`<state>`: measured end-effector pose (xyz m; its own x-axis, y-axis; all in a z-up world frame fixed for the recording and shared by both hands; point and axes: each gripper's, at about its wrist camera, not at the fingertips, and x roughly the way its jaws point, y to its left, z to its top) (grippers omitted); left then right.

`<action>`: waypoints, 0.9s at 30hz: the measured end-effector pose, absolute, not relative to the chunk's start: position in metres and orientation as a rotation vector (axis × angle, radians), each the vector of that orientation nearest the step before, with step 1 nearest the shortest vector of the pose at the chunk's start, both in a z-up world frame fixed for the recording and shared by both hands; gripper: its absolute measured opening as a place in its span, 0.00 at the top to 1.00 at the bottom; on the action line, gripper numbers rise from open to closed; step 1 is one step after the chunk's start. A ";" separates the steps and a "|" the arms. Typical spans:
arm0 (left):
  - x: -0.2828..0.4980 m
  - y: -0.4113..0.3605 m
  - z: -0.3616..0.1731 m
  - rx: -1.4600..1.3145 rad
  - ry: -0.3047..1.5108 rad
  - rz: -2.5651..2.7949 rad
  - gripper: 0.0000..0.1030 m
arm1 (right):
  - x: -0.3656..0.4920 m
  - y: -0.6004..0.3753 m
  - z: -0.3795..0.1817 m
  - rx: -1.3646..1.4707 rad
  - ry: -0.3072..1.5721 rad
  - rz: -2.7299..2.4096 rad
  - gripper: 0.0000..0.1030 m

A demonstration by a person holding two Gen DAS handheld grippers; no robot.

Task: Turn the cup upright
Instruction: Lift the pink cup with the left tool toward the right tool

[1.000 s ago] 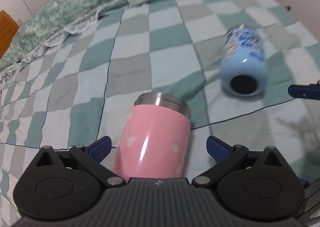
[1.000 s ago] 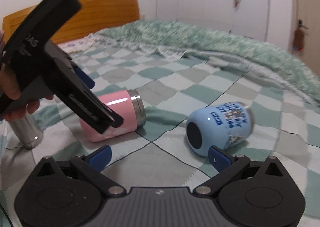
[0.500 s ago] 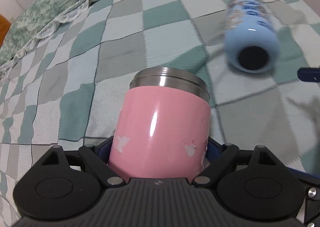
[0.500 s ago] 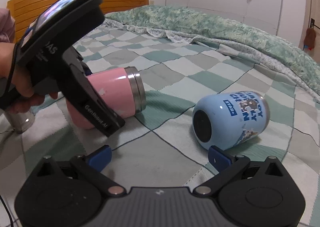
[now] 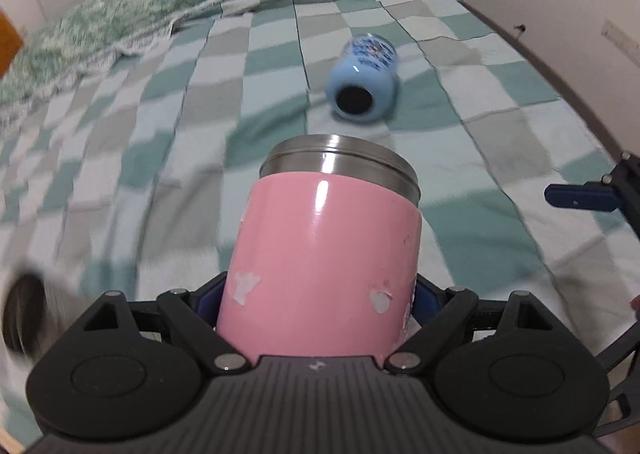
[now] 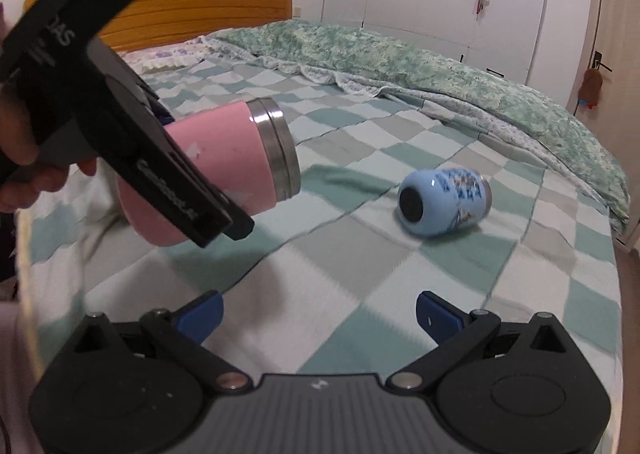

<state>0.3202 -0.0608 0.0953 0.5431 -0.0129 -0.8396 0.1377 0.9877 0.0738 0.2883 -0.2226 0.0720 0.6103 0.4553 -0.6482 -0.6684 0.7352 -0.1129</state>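
Because the checked bedspread [image 6: 360, 262] is soft and uneven, the pink cup [image 5: 324, 258] hangs in the air above it, tilted with its steel rim pointing forward, likely so it can be turned and stood on its base. Farther off, a blue cup [image 6: 444, 200] lies on its side on the cloth, awaiting its turn. While the left gripper [image 5: 320, 294] is clenched on the pink cup's lower body, the right gripper [image 6: 320, 314] hovers spread wide with nothing between its fingers, seemingly ready for the blue one.

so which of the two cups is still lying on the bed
The blue cup, on its side on the checked blanket with nothing touching it. The pink cup is off the bed, clamped in the left gripper.
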 end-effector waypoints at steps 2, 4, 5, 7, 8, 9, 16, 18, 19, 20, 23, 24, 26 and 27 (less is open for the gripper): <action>0.298 -0.061 0.089 0.081 1.011 -0.087 0.14 | 0.265 -0.228 0.070 -0.366 0.645 0.662 0.00; 0.277 -0.060 0.082 0.020 1.023 -0.092 0.14 | 0.244 -0.235 0.065 -0.355 0.656 0.658 0.00; 0.267 -0.061 0.078 0.000 1.029 -0.099 0.14 | 0.233 -0.239 0.062 -0.350 0.664 0.659 0.00; 0.251 -0.063 0.070 -0.027 1.044 -0.094 0.14 | 0.217 -0.244 0.055 -0.344 0.677 0.657 0.00; 0.245 -0.063 0.066 -0.037 1.048 -0.087 0.14 | 0.210 -0.247 0.051 -0.342 0.685 0.655 0.00; 0.240 -0.064 0.062 -0.052 1.051 -0.075 0.14 | 0.204 -0.248 0.049 -0.340 0.691 0.652 0.00; 0.228 -0.064 0.033 -0.201 1.063 -0.026 0.13 | 0.188 -0.253 0.040 -0.322 0.707 0.631 0.00; 0.228 -0.068 0.027 -0.169 1.055 -0.020 0.13 | 0.187 -0.253 0.040 -0.318 0.713 0.623 0.00; 0.229 -0.068 0.028 -0.157 1.054 -0.022 0.13 | 0.185 -0.254 0.040 -0.317 0.716 0.622 0.00; 0.229 -0.068 0.027 -0.155 1.056 -0.027 0.13 | 0.187 -0.254 0.040 -0.317 0.718 0.621 0.00; 0.225 -0.065 0.040 -0.123 1.031 -0.079 0.00 | 0.185 -0.255 0.042 -0.318 0.725 0.611 0.00; 0.220 -0.064 0.047 -0.104 1.003 -0.090 0.00 | 0.184 -0.254 0.044 -0.315 0.728 0.607 0.00; 0.209 -0.055 0.063 -0.084 0.962 -0.126 0.00 | 0.181 -0.252 0.049 -0.307 0.732 0.601 0.00; 0.203 -0.047 0.071 -0.077 0.939 -0.142 0.00 | 0.178 -0.250 0.052 -0.306 0.731 0.599 0.00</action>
